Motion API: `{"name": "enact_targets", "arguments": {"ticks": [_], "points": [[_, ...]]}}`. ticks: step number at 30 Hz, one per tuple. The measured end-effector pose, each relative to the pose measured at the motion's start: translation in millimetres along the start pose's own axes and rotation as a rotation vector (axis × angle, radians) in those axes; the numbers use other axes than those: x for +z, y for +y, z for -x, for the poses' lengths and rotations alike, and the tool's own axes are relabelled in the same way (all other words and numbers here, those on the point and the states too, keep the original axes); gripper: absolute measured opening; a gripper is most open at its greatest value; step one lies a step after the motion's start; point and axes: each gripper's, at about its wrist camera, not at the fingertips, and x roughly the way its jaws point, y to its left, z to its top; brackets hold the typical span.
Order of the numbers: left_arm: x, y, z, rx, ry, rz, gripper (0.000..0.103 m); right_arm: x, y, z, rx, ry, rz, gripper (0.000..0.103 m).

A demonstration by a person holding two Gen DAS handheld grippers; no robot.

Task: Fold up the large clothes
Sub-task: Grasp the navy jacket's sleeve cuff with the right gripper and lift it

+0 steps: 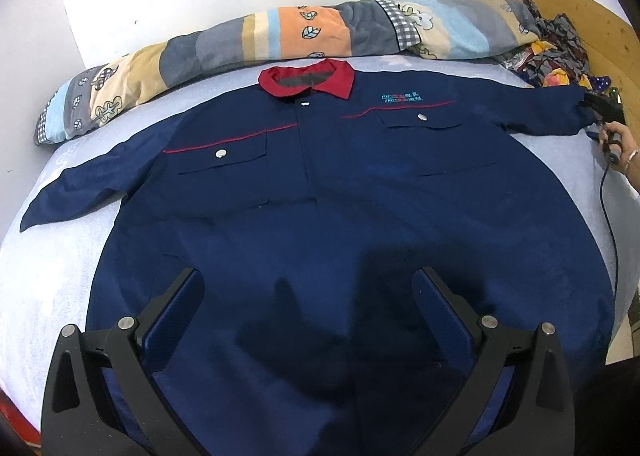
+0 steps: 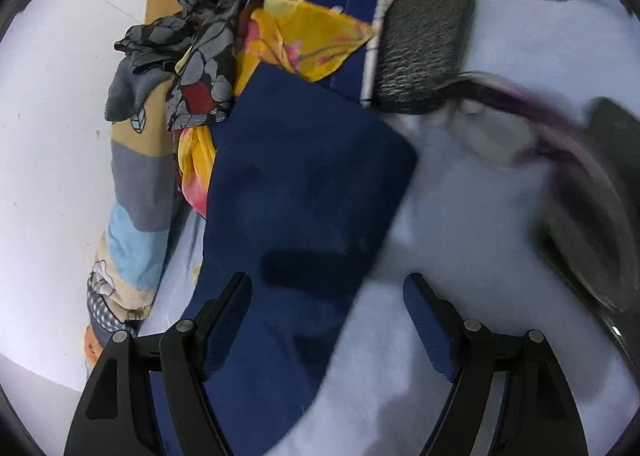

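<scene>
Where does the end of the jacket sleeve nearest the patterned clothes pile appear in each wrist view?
Left wrist view: the sleeve end is at the far right edge, beside the right tongs.
Right wrist view: the sleeve end fills the centre, running up from between the open right tongs.
Shared landmark: the patterned clothes pile just beyond the cuff.

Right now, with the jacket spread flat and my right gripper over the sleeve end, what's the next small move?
Probably lower the right gripper and close on the sleeve cuff. Its jaws are open with nothing pinched, the navy work jacket lies flat, and the sleeve is still stretched outward, unfolded.
</scene>
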Motion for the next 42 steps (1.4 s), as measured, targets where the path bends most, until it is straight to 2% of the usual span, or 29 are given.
{"name": "enact_targets", "arguments": {"ticks": [2,3,4,5,11,18,21,24,29,33,36,39,42], "points": [[0,-2,-2,0.0,0.006,-0.007,0.103,2,5,-6,-0.005,-0.008,0.039,0.08],[-1,-4,-3,0.001,0.01,-0.014,0.103,1,9,-9,0.019,-0.013,0.073,0.058],[-1,-5,-2,0.002,0.01,-0.021,0.103,2,11,-10,0.03,0.0,0.09,0.01],[-1,-7,-2,0.003,0.007,-0.028,0.103,1,12,-10,0.044,0.018,0.088,0.008],[2,-5,7,0.012,-0.036,-0.032,0.103,-19,35,42,0.076,-0.074,0.128,0.006],[10,1,13,0.048,-0.096,-0.019,0.103,-19,95,110,0.12,-0.129,0.226,0.006],[14,12,15,0.066,-0.115,0.008,0.103,-16,133,137,0.143,-0.141,0.243,0.005],[14,25,17,0.077,-0.118,0.033,0.103,-17,187,165,0.173,-0.154,0.268,0.005],[12,53,23,0.084,-0.119,0.088,0.103,-42,288,222,0.246,-0.174,0.377,0.005],[5,78,32,0.088,-0.12,0.139,0.103,-103,362,262,0.323,-0.155,0.49,0.005],[-2,106,44,0.085,-0.134,0.198,0.103,-173,412,276,0.377,-0.111,0.58,0.006],[-10,129,56,0.088,-0.153,0.25,0.103,-242,449,274,0.396,-0.072,0.651,0.006],[-18,153,62,0.075,-0.154,0.316,0.103,-334,483,248,0.384,-0.017,0.747,0.006]]}}
